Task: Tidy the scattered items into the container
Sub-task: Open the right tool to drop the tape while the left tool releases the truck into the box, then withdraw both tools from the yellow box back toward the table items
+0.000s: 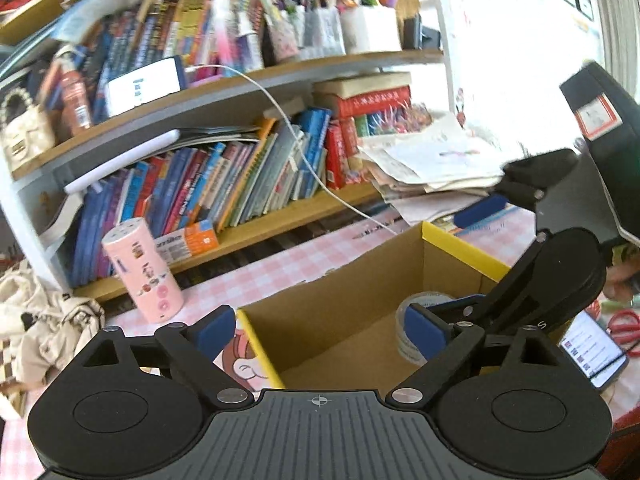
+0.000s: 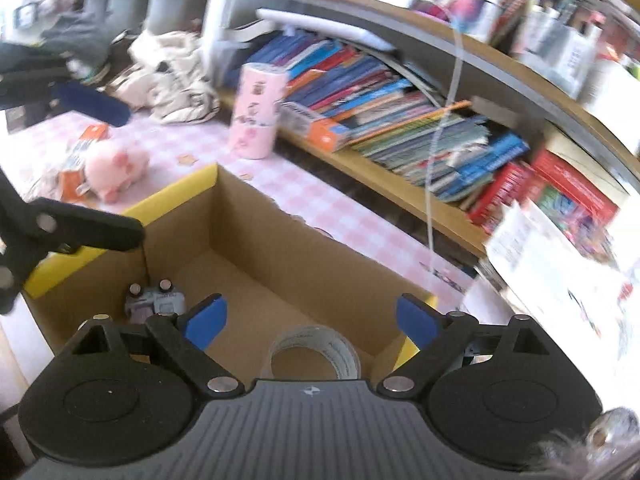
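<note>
An open cardboard box with a yellow rim (image 1: 460, 248) (image 2: 180, 188) stands on the pink checked tablecloth. A roll of clear tape (image 2: 316, 350) (image 1: 412, 316) lies inside it, and a small grey item (image 2: 154, 300) sits in one corner. My left gripper (image 1: 320, 332) is open above the box with nothing between its blue pads; the right wrist view shows it at the left (image 2: 128, 174). My right gripper (image 2: 311, 322) is open above the tape roll, also with nothing between its pads, and shows at the right (image 1: 468, 256). A pink plush pig (image 2: 116, 168) and an orange packet (image 2: 76, 160) lie on the table beyond the box.
A pink cylinder (image 1: 144, 276) (image 2: 258, 112) stands by the bookshelf (image 1: 240, 236), which runs close behind the box. A white cable (image 1: 304, 160) hangs down from it. A lit phone (image 1: 592, 352) and red scissors (image 1: 624, 328) lie at the right; a cream bag (image 2: 172, 76) lies at the far left.
</note>
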### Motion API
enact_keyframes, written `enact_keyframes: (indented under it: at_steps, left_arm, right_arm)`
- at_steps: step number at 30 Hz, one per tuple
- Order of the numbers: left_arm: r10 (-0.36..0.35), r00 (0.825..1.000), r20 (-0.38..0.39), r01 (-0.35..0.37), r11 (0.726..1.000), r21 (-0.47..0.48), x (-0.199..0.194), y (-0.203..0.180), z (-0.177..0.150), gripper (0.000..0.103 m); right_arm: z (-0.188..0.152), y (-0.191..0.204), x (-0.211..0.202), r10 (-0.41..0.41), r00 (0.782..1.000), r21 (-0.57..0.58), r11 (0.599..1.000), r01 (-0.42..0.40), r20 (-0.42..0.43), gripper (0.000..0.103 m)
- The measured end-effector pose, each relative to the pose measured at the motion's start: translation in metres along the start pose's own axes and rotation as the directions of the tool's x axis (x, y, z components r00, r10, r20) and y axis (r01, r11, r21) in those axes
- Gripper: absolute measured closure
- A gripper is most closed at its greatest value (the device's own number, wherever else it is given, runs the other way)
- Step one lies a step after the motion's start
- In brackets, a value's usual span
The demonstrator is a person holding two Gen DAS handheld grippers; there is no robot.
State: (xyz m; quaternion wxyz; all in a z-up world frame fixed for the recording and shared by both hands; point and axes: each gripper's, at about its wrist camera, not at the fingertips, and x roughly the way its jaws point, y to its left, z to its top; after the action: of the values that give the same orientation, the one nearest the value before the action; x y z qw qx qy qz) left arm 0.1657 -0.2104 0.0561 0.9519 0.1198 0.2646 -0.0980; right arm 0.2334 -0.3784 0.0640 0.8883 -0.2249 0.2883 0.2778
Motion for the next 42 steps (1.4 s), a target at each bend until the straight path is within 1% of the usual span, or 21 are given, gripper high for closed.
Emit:
enact_keyframes:
  at_steps: [5, 12, 17, 24, 27, 29, 33, 42]
  left_arm:
    - [-0.004, 1.0, 0.015, 0.004, 1.0, -0.028, -0.018, 0.013, -0.013, 0.009]
    - [-0.022, 0.999, 0.045, 0.024, 0.999, -0.048, -0.046, 0.028, -0.033, 0.009]
    - [-0.027, 0.998, 0.058, 0.031, 0.997, -0.066, -0.066, 0.042, -0.05, 0.008]
    - [-0.021, 0.999, 0.048, 0.027, 0.991, -0.129, -0.095, 0.065, -0.078, 0.008]
    - [-0.024, 0.999, 0.035, 0.029, 0.988, -0.151, -0.106, 0.073, -0.093, 0.008]
    - [-0.026, 0.999, 0.026, 0.03, 0.987, -0.16, -0.112, 0.078, -0.102, 0.008]
    - [-0.017, 0.999, 0.028, 0.022, 0.985, -0.174, -0.126, 0.087, -0.114, 0.008]
    - [-0.001, 1.0, -0.002, 0.001, 0.977, -0.214, -0.148, 0.106, -0.144, 0.008]
  right_arm:
    - [-0.005, 0.015, -0.011, -0.054, 0.999, 0.083, 0.995, 0.053, 0.004, 0.009]
    - [-0.014, 0.047, -0.031, -0.136, 0.991, 0.164, 0.977, 0.133, 0.004, 0.009]
    - [-0.017, 0.077, -0.046, -0.156, 0.988, 0.217, 0.964, 0.151, 0.004, 0.009]
    - [-0.016, 0.124, -0.064, -0.173, 0.985, 0.287, 0.944, 0.162, 0.012, 0.009]
    - [-0.018, 0.147, -0.067, -0.177, 0.984, 0.294, 0.942, 0.164, 0.017, 0.008]
    - [-0.019, 0.162, -0.066, -0.171, 0.985, 0.277, 0.947, 0.161, 0.013, 0.007]
    - [-0.019, 0.191, -0.066, -0.171, 0.985, 0.261, 0.951, 0.164, 0.006, 0.005]
    - [-0.021, 0.237, -0.068, -0.16, 0.987, 0.267, 0.951, 0.156, -0.01, 0.0]
